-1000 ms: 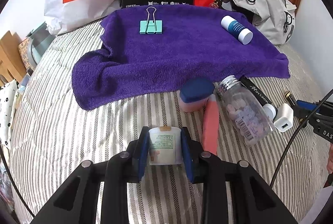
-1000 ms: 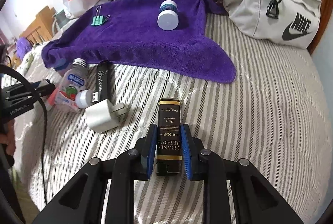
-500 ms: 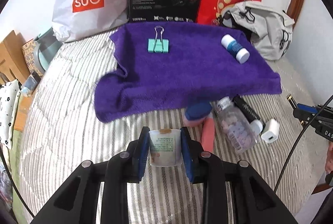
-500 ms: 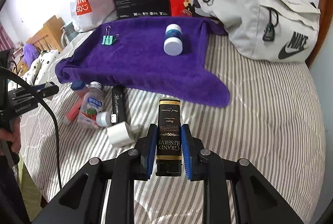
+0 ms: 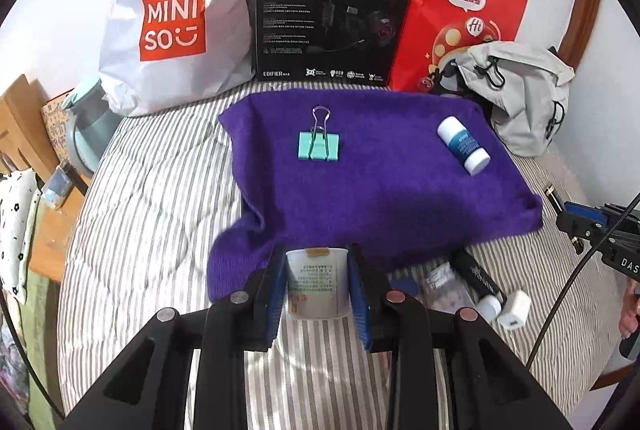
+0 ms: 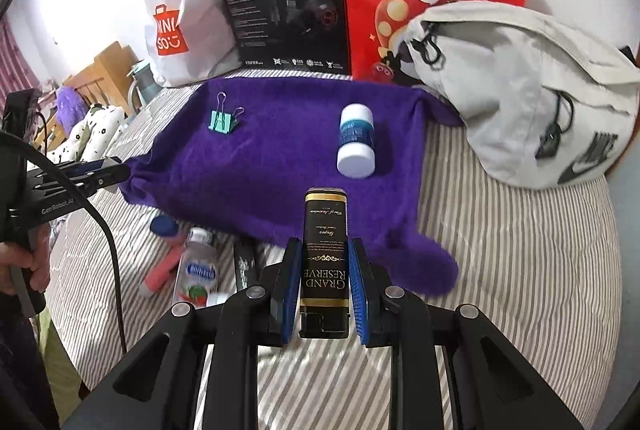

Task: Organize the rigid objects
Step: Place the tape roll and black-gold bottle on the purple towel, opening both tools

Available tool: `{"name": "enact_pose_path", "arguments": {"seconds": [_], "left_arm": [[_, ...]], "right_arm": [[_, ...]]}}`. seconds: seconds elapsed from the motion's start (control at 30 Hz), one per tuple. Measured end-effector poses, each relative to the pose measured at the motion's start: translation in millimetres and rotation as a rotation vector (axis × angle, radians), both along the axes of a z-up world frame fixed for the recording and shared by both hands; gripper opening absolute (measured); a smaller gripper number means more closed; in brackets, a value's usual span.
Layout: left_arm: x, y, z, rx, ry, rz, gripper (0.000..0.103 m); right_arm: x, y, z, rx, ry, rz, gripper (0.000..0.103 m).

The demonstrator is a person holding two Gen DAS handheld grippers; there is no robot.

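On the towel (image 5: pixel 384 190) we count two done: the clip (image 5: pixel 319 146) and vial (image 5: pixel 463 145), mid-frame. Our left gripper (image 5: pixel 317 286) clamps a jar (image 5: pixel 317 284), our right gripper (image 6: pixel 323 270) a black box (image 6: pixel 324 254), both bottom centre. The bottle (image 6: pixel 197 272), tube (image 6: pixel 162 270) and charger (image 5: pixel 513 315) remain off it, lower frame.

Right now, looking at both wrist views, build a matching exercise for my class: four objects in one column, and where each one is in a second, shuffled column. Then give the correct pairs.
Objects
1. white cup
2. black Grand Reserve box
3. green binder clip
4. white charger plug

Places
A. lying on the purple towel
B. held in the left gripper
C. on the striped bedcover, off the towel
D. held in the right gripper

Pairs: 1-B, 2-D, 3-A, 4-C
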State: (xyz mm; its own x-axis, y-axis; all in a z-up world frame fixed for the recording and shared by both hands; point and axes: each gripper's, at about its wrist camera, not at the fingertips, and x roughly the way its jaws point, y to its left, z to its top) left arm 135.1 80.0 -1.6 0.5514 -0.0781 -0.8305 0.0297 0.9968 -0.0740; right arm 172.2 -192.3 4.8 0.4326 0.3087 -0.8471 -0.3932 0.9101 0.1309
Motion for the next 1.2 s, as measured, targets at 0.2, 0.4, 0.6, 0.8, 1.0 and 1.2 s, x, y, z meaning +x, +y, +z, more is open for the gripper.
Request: {"name": "enact_pose_path", "arguments": {"seconds": [0.2,0.4,0.6,0.8,1.0,1.2], "left_arm": [[27.8,4.1,-7.5,-0.002,0.016,-0.008,0.028],[50.5,3.5,-22.6,-0.001,0.042,-0.024,0.028],[71.1,2.4,-40.5,-0.007,0.076,-0.033,0.028],[86.1,0.8,-52.7,-0.006,0.098,-0.037,0.028],[96.9,4.4,-62.2,-0.005,0.113,-0.031,0.028],[109.0,5.6,-68.1,0.005,0.112,-0.032,0.028]], "right_arm": [[30.4,3.6,-14.9,-0.011,0.029,-0.001,0.024],[53.3,10.8,-34.7,-0.048,0.068,0.028,0.024],[68.8,16.5,-51.6,-0.069,0.1,0.049,0.023],[79.2,20.7,-63.9,-0.094,0.119,0.056,0.023],[83.3,21.1,-73.0,-0.096,0.134,0.056,0.023],[84.9,23.0,-72.7,-0.097,0.129,0.064,0.024]]}}
